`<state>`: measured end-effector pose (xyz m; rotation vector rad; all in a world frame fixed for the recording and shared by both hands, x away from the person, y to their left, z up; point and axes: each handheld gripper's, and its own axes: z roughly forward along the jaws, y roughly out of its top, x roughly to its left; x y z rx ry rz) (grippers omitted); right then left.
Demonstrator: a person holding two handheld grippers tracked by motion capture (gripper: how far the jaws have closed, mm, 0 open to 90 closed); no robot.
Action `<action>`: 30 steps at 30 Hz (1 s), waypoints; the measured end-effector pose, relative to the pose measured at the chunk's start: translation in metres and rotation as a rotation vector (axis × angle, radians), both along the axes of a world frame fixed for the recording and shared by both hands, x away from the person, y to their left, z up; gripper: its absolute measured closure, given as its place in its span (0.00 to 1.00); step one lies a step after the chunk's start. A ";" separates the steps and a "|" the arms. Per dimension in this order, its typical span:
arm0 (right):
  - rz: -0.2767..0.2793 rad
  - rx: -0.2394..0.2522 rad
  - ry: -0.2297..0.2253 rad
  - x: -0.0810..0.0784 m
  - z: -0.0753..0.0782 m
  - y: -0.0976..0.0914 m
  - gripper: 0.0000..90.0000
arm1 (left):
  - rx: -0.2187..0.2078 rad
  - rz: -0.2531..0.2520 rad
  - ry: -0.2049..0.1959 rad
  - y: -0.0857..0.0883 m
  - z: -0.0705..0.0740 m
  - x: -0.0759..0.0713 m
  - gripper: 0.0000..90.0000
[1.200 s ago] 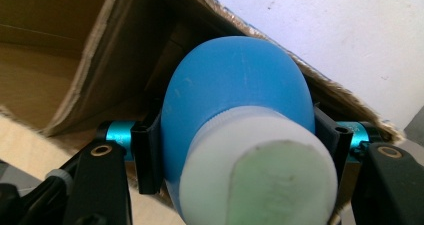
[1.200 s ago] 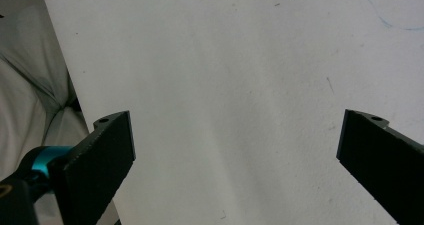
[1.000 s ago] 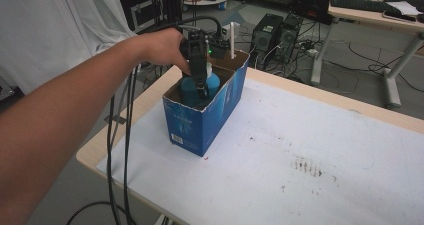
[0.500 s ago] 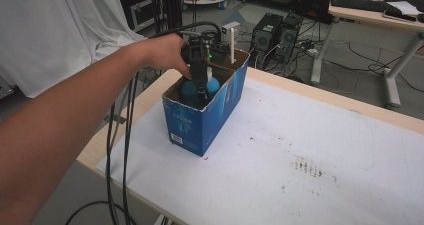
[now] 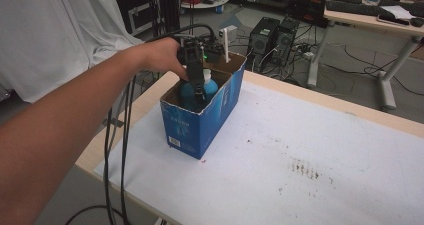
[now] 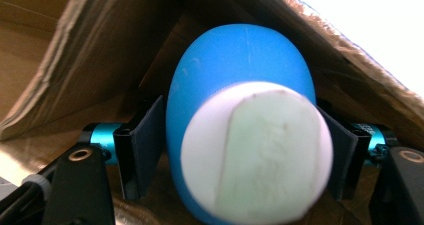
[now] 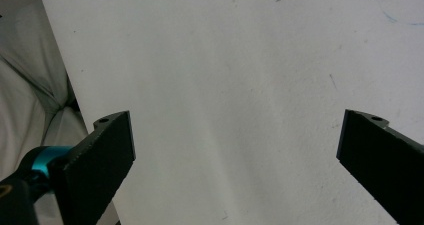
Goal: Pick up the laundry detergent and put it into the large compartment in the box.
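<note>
A blue cardboard box (image 5: 200, 130) stands open-topped on the white table sheet (image 5: 310, 155). My left gripper (image 5: 198, 87) reaches down into it from a person's left hand. A blue bottle with a white cap (image 6: 240, 135) stands between its jaws, beside a second blue bottle (image 5: 186, 91). The left jaws have just been opening; their pads (image 6: 145, 145) flank the bottle's sides with little or no gap. My right gripper (image 7: 235, 130) hangs open over bare white sheet, nothing between its fingers.
A white upright stick (image 5: 226, 44) rises at the box's far end. Black cables (image 5: 117, 150) hang off the table's left edge. Brown stains (image 5: 305, 169) mark the sheet right of the box. Computer towers (image 5: 272, 37) and desks stand beyond the table.
</note>
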<state>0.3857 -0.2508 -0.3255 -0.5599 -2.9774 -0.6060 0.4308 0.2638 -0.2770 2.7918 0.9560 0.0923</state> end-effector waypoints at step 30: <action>-0.020 0.019 -0.029 -0.010 0.011 -0.003 0.01 | -0.163 -0.131 -0.164 -0.046 0.111 -0.039 0.28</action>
